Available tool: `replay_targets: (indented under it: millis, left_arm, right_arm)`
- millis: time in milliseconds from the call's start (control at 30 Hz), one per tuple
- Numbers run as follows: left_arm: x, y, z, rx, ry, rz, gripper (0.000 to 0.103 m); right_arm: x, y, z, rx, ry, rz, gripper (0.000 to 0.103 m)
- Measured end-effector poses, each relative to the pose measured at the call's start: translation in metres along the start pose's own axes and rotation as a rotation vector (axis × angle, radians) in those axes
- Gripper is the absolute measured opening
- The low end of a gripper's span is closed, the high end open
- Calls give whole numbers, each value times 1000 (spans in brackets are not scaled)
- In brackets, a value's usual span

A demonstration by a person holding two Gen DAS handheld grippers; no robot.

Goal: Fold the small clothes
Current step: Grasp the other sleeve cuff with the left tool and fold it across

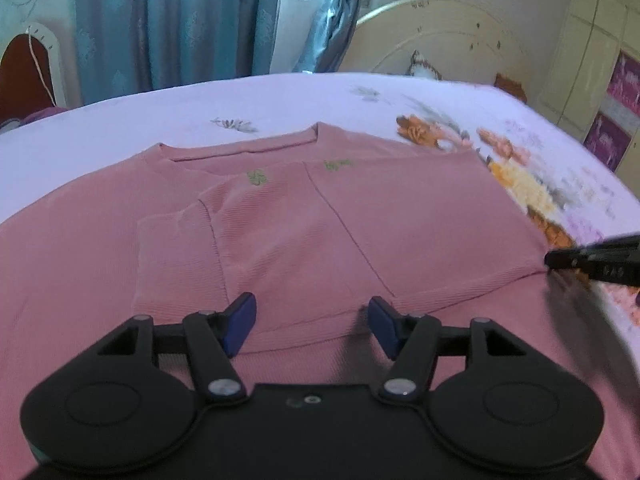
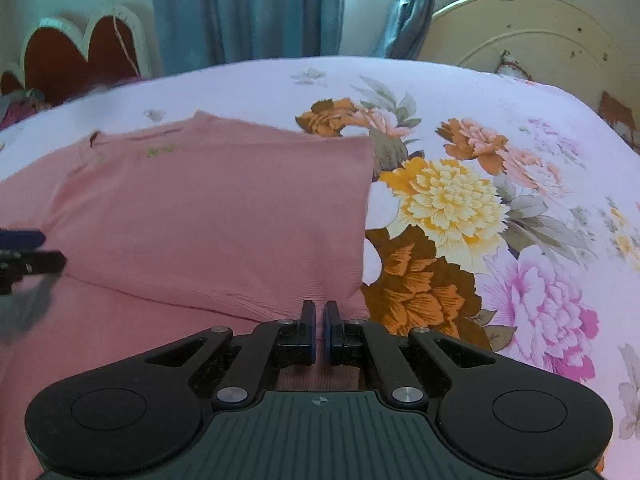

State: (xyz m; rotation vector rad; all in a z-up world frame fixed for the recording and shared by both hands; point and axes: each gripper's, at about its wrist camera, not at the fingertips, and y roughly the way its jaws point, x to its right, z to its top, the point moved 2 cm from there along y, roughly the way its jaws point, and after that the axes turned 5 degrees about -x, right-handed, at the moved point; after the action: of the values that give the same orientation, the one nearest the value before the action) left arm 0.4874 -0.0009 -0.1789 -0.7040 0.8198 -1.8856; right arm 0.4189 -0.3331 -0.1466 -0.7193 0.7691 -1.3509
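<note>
The pink top (image 1: 300, 220) is spread on the bed (image 2: 520, 92), its folded hem lying crosswise just ahead of both claws. The left claw (image 1: 312, 322) is held half open, empty; the right claw (image 2: 319, 334) is shut, empty, at the hem's right corner.

A: so what's the count here?

B: one pink top (image 1: 304, 224) on one bed sheet (image 2: 248, 84), and two grippers: the left gripper (image 1: 312, 320) and the right gripper (image 2: 319, 334).

A: anything printed on the top?

B: two little green marks (image 1: 256, 177) near the neckline. Behind the bed: one cream headboard (image 1: 444, 36), plus blue curtains (image 1: 168, 20), can't tell how many panels.
</note>
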Motion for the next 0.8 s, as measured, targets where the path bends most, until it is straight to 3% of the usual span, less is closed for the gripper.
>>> replay_targets:
  millis: [67,100,133,167,200,333,400,600,733,800]
  left_arm:
    - [-9,-17,-5,47,-38,42,80]
    - [-17,-27,-10,75,-55,97,83]
    - [-26,-35,-14,89,-71,128,83]
    - [-39,-44,-21,94,-101,148,83]
    - [-54,-52,-28,95,-143,164,83]
    - [-133,-100,-74,156,-413,230,80]
    - [-176,-128,-102,204,-570,284,80]
    - [-287,-204,-177,325,-945,461,79]
    - [-340,-229,-209,400,-1109,489,76]
    - [-363,-237,-220,460,-1175,454,72]
  right_arm:
    - [-1,-9,-3,25,25,-17,3]
    - [-3,-14,-4,44,36,-24,12]
    - [-6,-19,-5,66,47,-30,30]
    - [-9,-22,-4,102,56,-40,74]
    - [-14,-28,-4,148,51,-30,83]
    - [-41,-29,8,159,11,22,82]
    - [-55,-26,13,157,0,55,69]
    - [-91,-10,22,116,12,112,66]
    - [-107,-1,24,92,34,121,66]
    - [-112,1,26,87,46,118,66]
